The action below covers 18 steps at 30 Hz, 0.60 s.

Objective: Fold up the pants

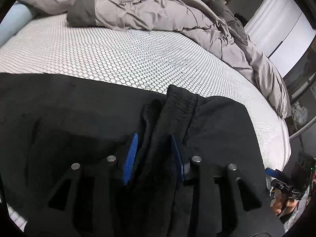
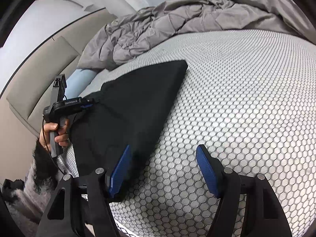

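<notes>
Black pants (image 1: 79, 118) lie on the white honeycomb-patterned mattress (image 1: 118, 59). My left gripper (image 1: 155, 154) is shut on a bunched ribbed waistband part of the pants (image 1: 177, 106), which stands up between the blue pads. In the right wrist view the pants (image 2: 134, 102) lie flat as a folded dark slab reaching toward the far left. My right gripper (image 2: 164, 169) is open and empty, its left pad over the near edge of the pants, its right pad over bare mattress (image 2: 246, 98). The left gripper (image 2: 65, 106) shows at the pants' left side, held by a hand.
A rumpled grey duvet (image 1: 167, 9) is heaped along the far side of the bed and also shows in the right wrist view (image 2: 177, 19). A pale blue pillow (image 2: 81, 79) lies by the beige headboard (image 2: 33, 90). The mattress edge drops off at right (image 1: 284, 138).
</notes>
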### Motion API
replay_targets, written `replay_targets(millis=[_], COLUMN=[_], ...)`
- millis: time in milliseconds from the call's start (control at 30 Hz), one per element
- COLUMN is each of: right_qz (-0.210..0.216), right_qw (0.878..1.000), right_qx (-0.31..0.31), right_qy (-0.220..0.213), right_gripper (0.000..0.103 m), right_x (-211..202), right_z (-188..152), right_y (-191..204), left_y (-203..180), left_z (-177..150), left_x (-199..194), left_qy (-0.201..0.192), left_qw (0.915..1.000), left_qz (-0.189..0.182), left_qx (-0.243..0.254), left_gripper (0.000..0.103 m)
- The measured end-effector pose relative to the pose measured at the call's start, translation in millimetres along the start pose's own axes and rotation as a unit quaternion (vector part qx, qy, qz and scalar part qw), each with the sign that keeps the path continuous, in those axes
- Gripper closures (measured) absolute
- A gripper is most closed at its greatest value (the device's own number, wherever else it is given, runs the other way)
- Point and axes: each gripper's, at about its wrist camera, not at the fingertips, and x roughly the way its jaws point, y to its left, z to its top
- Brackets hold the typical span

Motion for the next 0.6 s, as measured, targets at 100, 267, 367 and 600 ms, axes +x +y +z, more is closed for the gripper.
replay_targets(millis=[100,267,367,600], right_qz=[0.051,0.083,0.085,0.1], right_qw=[0.999,0.995,0.994,0.993], right_qx=[-0.005,-0.009,-0.021,-0.034], right_qy=[0.017,0.046,0.07,0.048], right_gripper=[0.033,0.053,0.085,0.074], right_x=[2.7,27.7,33.4,5.1], right_z=[-5.2,-14.4,-28.4,-34.5], right_y=[7.6,24.6,28.9,23.4], left_y=[-16.2,-64.0,-95.4,-178.4], left_z=[-11.0,-38.2,-55.8,-116.2], left_x=[-27.4,-47.2,-47.5,-21.2], left_qy=[-0.036,-0.045,-0.044,-0.004], left_qw=[0.999,0.9946,0.9913,0.9741], left_qz=[0.0,-0.054,-0.075,-0.147], left_qx=[0.027,0.076,0.099,0.172], left_gripper=[0.047,0.035,0.035,0.034])
